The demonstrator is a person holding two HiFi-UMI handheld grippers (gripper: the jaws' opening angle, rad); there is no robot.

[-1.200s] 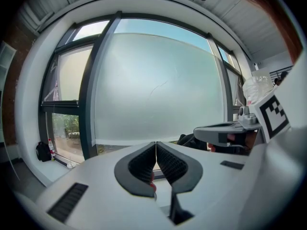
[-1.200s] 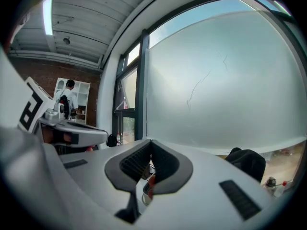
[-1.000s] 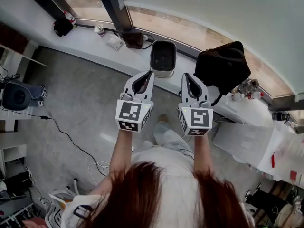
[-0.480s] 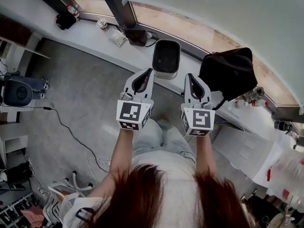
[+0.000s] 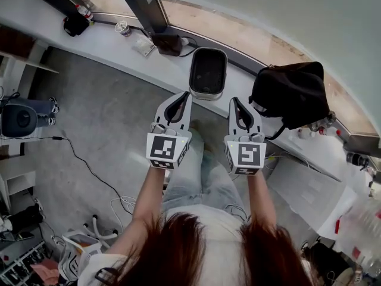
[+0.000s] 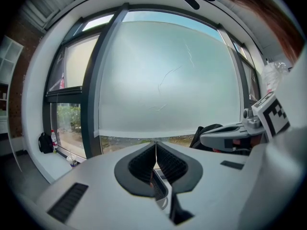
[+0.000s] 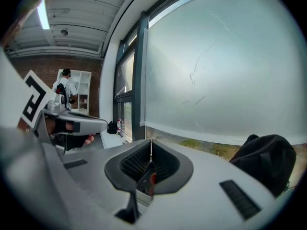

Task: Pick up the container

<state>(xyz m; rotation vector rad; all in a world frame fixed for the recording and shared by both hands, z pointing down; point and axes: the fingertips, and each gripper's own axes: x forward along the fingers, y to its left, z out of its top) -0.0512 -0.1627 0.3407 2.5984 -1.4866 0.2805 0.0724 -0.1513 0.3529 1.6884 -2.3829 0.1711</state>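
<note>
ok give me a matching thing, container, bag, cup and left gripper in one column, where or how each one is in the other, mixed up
Things:
1 container
2 bag
3 cup
4 left gripper

Places or states:
A jaws shut, nothing between them
B on the ledge, far to the left
C on the ledge, in the middle, open top, dark inside
D black, on the ledge just right of the container

Pairs: 1-C, 2-D, 3-B, 4-A
</note>
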